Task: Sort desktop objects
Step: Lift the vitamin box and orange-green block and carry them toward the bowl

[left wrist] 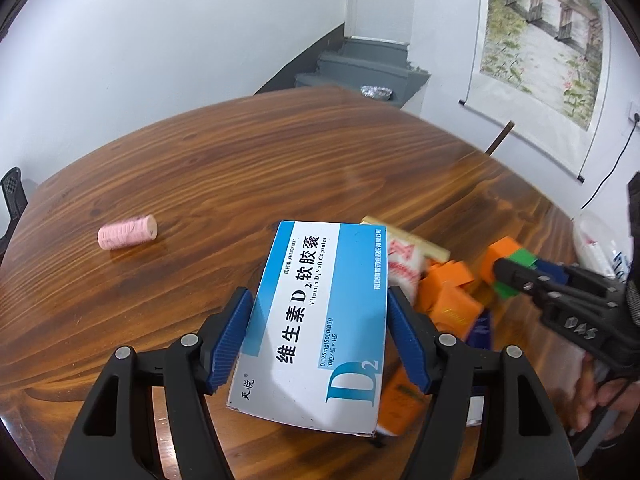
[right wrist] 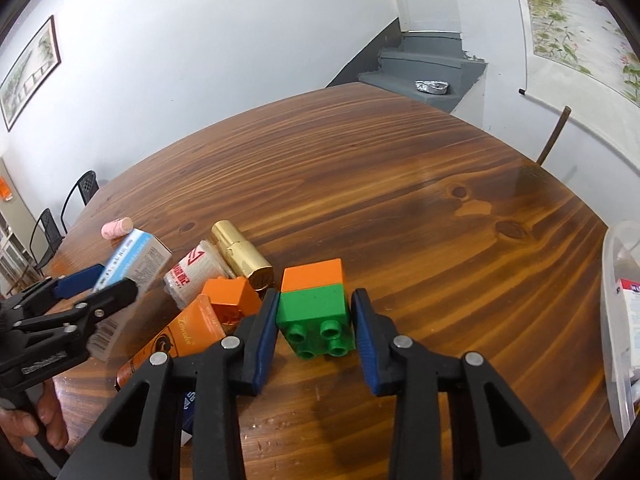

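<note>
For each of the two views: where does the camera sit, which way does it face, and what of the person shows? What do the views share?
Left wrist: sits on the left hand-held gripper, facing forward and down across the wooden table; its pads clamp a blue-and-white medicine box; the person's right hand shows at the right.
Right wrist: sits on the right hand-held gripper, facing the same way; its pads flank a green block joined to an orange block; the person's left hand shows at the left.
Shared: box, blocks, pink roll, stairs.
</note>
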`<state>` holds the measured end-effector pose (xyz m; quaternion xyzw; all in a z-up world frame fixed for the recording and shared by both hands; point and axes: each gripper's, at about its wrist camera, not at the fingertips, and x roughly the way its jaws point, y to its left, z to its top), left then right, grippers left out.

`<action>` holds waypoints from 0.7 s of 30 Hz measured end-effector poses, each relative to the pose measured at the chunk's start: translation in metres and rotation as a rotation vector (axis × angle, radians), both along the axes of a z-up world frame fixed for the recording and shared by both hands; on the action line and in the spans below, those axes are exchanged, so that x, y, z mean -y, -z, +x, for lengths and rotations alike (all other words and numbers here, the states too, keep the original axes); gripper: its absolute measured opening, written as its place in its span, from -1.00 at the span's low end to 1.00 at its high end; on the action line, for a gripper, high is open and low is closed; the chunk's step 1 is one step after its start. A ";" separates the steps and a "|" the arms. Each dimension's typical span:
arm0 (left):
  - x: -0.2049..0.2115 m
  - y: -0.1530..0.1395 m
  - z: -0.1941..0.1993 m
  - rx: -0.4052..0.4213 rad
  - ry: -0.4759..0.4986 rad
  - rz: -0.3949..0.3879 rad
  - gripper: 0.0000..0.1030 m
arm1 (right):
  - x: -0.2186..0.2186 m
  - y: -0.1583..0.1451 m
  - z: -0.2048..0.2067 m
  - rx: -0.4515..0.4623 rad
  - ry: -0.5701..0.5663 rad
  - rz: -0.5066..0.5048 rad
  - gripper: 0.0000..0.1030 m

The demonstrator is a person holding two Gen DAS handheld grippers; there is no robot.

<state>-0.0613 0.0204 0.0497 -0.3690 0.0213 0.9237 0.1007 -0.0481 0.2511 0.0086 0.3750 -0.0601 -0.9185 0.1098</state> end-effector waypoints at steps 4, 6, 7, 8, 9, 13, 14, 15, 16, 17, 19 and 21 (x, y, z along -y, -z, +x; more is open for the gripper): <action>-0.011 -0.010 0.008 -0.025 0.027 0.015 0.37 | -0.003 -0.002 0.000 -0.014 0.028 0.005 -0.23; -0.018 -0.014 0.012 -0.035 0.040 0.022 0.37 | -0.005 -0.003 0.001 -0.023 0.038 0.003 -0.23; -0.022 -0.016 0.015 -0.041 0.050 0.023 0.37 | -0.006 -0.003 0.001 -0.026 0.042 0.000 -0.23; -0.025 -0.017 0.016 -0.044 0.055 0.023 0.37 | -0.008 -0.004 0.001 -0.029 0.047 -0.004 -0.23; -0.028 -0.019 0.018 -0.048 0.060 0.024 0.37 | -0.009 -0.004 0.001 -0.031 0.052 -0.009 -0.23; -0.041 -0.026 0.025 -0.060 0.074 0.040 0.37 | -0.017 -0.005 0.002 -0.036 0.071 -0.033 -0.23; -0.043 -0.028 0.026 -0.063 0.076 0.043 0.37 | -0.018 -0.005 0.002 -0.039 0.074 -0.039 -0.23; -0.046 -0.030 0.028 -0.066 0.079 0.048 0.37 | -0.020 -0.006 0.003 -0.042 0.077 -0.044 -0.23; -0.049 -0.031 0.030 -0.069 0.084 0.051 0.37 | -0.023 -0.007 0.005 -0.047 0.082 -0.054 -0.23; -0.052 -0.032 0.031 -0.070 0.089 0.051 0.37 | -0.025 -0.007 0.006 -0.051 0.086 -0.061 -0.23; -0.059 -0.034 0.034 -0.073 0.098 0.052 0.37 | -0.031 -0.009 0.009 -0.062 0.099 -0.081 -0.23; -0.065 -0.033 0.035 -0.071 0.107 0.052 0.37 | -0.037 -0.011 0.012 -0.079 0.113 -0.093 -0.23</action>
